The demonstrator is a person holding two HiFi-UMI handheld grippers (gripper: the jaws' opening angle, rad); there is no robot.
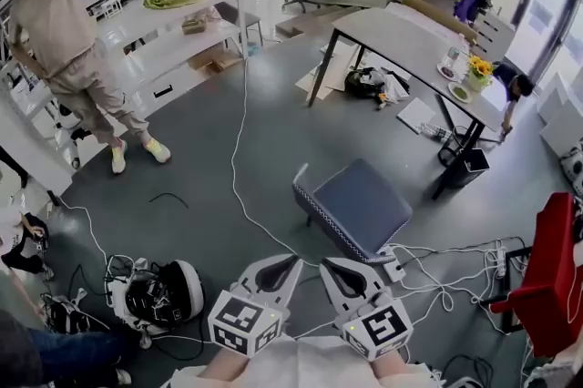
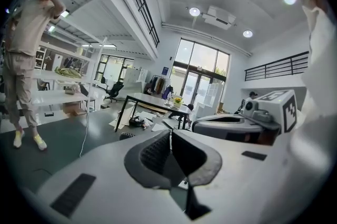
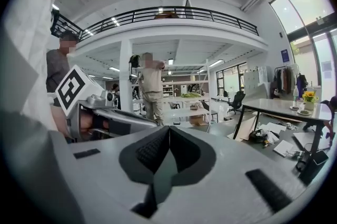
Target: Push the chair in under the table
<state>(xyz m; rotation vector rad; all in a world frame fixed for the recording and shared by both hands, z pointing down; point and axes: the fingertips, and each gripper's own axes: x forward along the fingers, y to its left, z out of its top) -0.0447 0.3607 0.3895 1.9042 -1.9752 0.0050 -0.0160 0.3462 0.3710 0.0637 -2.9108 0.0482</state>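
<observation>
In the head view, the left tool (image 1: 284, 268) and the right tool (image 1: 335, 270) are sitting side by side at the bottom edge, both pointing towards a grey-blue padded chair with a dark frame (image 1: 357, 206). The chair is standing on the grey floor (image 1: 228, 86) just beyond the tool tips, well apart from the grey-topped desk with black legs (image 1: 401, 40). A small pot of yellow flowers (image 1: 478, 67) is resting on the desk's far end. A thin white cable (image 1: 239, 149) is trailing across the floor, and a person in beige clothes (image 1: 73, 40) is standing beside white shelving (image 1: 164, 22).

In the left gripper view, the left tool's dark pads are meeting along their whole length, gripping nothing. The desk is showing far ahead, and the right tool is lying close alongside.

In the right gripper view, the right tool's pads are likewise pressing together with nothing between them, and the desk is standing off to the right.
</observation>
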